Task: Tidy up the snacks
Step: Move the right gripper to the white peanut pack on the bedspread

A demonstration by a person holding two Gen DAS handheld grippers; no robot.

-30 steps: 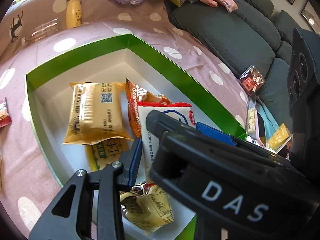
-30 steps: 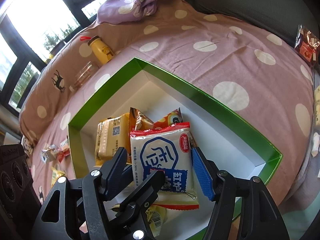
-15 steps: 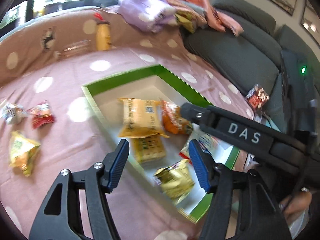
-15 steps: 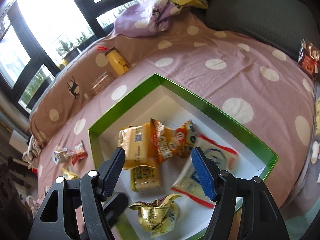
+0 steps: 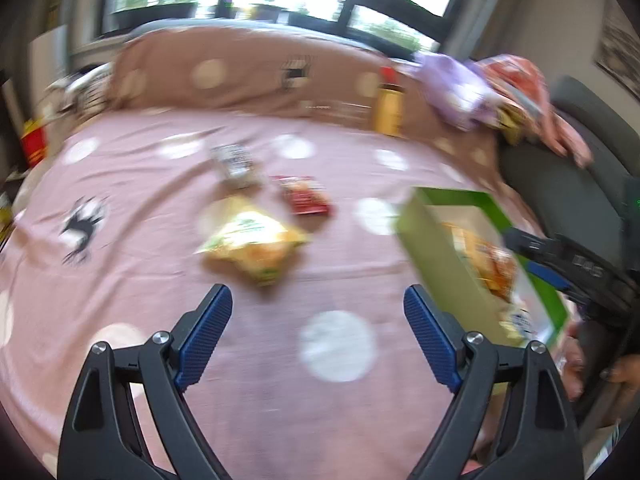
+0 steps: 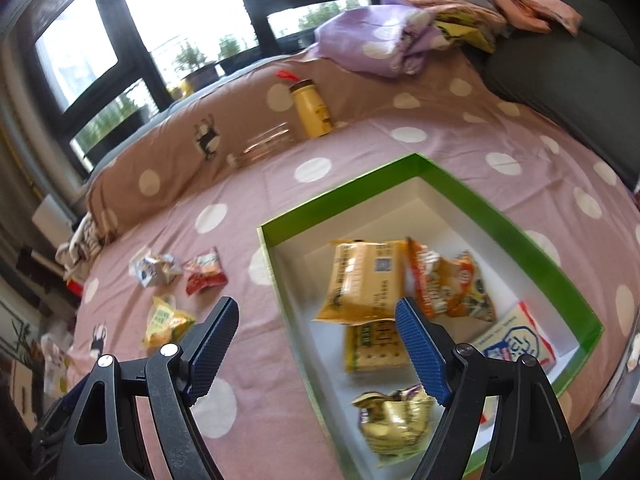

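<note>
Roughly half done: five packets sit in the green box [image 6: 500, 216]. Three remain on the bedspread [image 5: 120, 184], yellow packet [image 5: 252, 244] at 12 o'clock of the left claw [image 5: 318, 312]. Both claws, right claw [image 6: 316, 336] included, just opened, spread, empty.

We see a matt cotton-like bedspread [image 6: 400, 168], a glossy green cardboard box [image 6: 472, 190] with a smooth white inside, shiny crinkled foil snack packets [image 6: 394, 420], and ribbed blue rubbery gripper pads [image 6: 420, 350].
</note>
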